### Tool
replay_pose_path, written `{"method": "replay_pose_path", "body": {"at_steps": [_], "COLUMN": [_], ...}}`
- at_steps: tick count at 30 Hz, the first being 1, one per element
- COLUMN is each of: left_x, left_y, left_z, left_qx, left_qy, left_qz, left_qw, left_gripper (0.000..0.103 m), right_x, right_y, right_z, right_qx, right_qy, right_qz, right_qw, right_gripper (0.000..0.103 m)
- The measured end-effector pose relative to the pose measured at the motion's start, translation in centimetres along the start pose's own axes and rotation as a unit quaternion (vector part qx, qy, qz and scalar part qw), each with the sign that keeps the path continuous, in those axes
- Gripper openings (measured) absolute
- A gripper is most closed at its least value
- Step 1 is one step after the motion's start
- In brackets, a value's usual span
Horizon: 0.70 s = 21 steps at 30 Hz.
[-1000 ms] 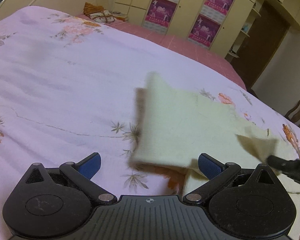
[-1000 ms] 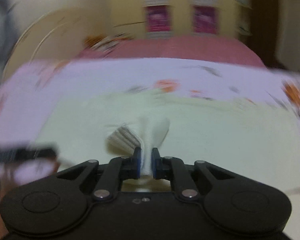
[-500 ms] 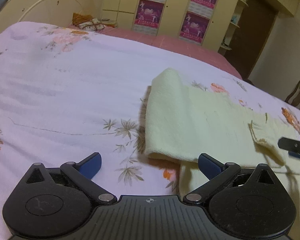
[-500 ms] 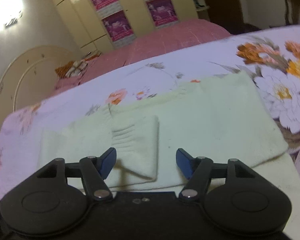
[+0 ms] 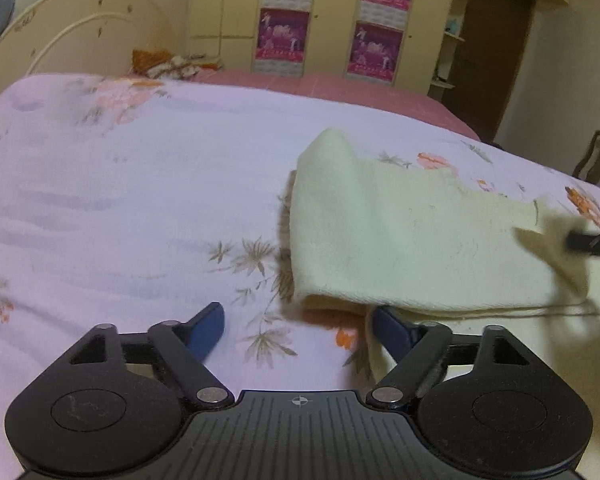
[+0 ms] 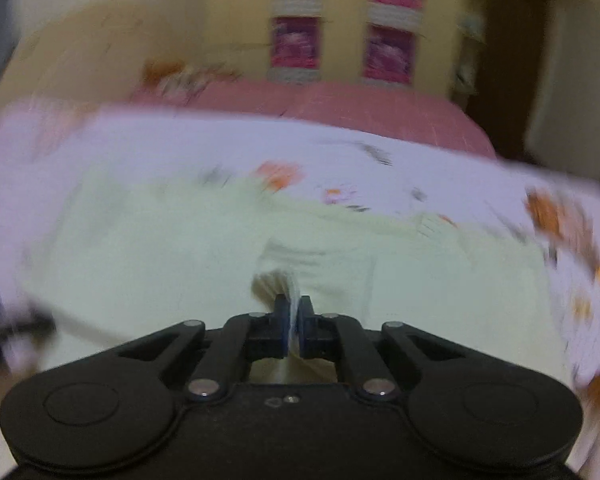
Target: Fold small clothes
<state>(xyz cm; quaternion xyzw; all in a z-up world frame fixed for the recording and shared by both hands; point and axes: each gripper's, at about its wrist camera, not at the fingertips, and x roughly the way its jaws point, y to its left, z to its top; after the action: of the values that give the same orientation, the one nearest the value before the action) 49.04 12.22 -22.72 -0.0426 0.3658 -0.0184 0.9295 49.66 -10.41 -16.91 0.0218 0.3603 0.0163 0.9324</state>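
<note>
We see dim, warm indoor light – the left view fairly sharp, the right view smeared, edges bowed.

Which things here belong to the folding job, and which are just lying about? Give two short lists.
Job:
- garment, cream, partly folded on the bedsheet
- cuff, pinched by the shut right gripper
- left gripper, jaws closing, nothing pinched

Lying about:
- posters on the wardrobe
- headboard
- chair
- bundle at the bed's far end

We see our left claw [image 5: 298, 326]: matte black body, ribbed centre plate with a small crosshair mark, round silver screws, blue fingertips [image 5: 206, 328]. Our right claw [image 6: 295, 312] matches it, black with blue pads.
</note>
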Motion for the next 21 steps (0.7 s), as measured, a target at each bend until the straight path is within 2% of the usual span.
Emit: {"method": "replay_pose_path", "body": {"at_steps": [4, 6, 8, 11, 13, 14, 16, 19, 21], "left_x": [0.3, 0.3, 0.1, 0.2, 0.4, 0.6, 0.7, 0.2, 0.6], "left_y": [-0.6, -1.0, -1.3, -1.8, -2.0, -2.0, -1.5, -1.1, -0.6], "left_z": [0.0, 0.1, 0.3, 0.6, 0.6, 0.5, 0.4, 0.2, -0.2], "left_qx": [0.016, 0.025, 0.026, 0.027, 0.034, 0.03, 0.007, -0.017, -0.034], "left_qy": [-0.019, -0.033, -0.046, -0.049, -0.05, -0.045, -0.047, -0.06, -0.044], "left_qz": [0.006, 0.004, 0.011, 0.012, 0.017, 0.017, 0.017, 0.018, 0.014], "left_qw": [0.9997, 0.9991, 0.9986, 0.9984, 0.998, 0.9984, 0.9987, 0.9979, 0.9983], "left_gripper": [0.071, 0.053, 0.048, 0.048, 0.04, 0.028, 0.026, 0.026, 0.025], "right_x": [-1.5, -2.0, -2.6, -2.9, -2.2, -2.0, -1.7, -1.8, -1.8], "right_y": [-5.8, -7.9, -9.5, -11.2, -12.0, -12.1, -12.0, -13.1, -13.3], "right_z": [0.9, 0.8, 0.3, -0.2, -0.7, -1.0, -1.6, -2.4, -2.7], "right_qx": [0.117, 0.149, 0.158, 0.182, 0.188, 0.184, 0.174, 0.205, 0.208], "right_qy": [-0.015, -0.015, -0.026, -0.034, -0.011, -0.003, 0.006, 0.008, 0.015], "right_qz": [-0.001, -0.007, -0.032, -0.07, -0.058, -0.055, -0.06, -0.06, -0.058], "right_qw": [0.993, 0.989, 0.987, 0.98, 0.98, 0.981, 0.983, 0.977, 0.976], "right_gripper": [0.006, 0.006, 0.005, 0.005, 0.005, 0.005, 0.005, 0.005, 0.005]}}
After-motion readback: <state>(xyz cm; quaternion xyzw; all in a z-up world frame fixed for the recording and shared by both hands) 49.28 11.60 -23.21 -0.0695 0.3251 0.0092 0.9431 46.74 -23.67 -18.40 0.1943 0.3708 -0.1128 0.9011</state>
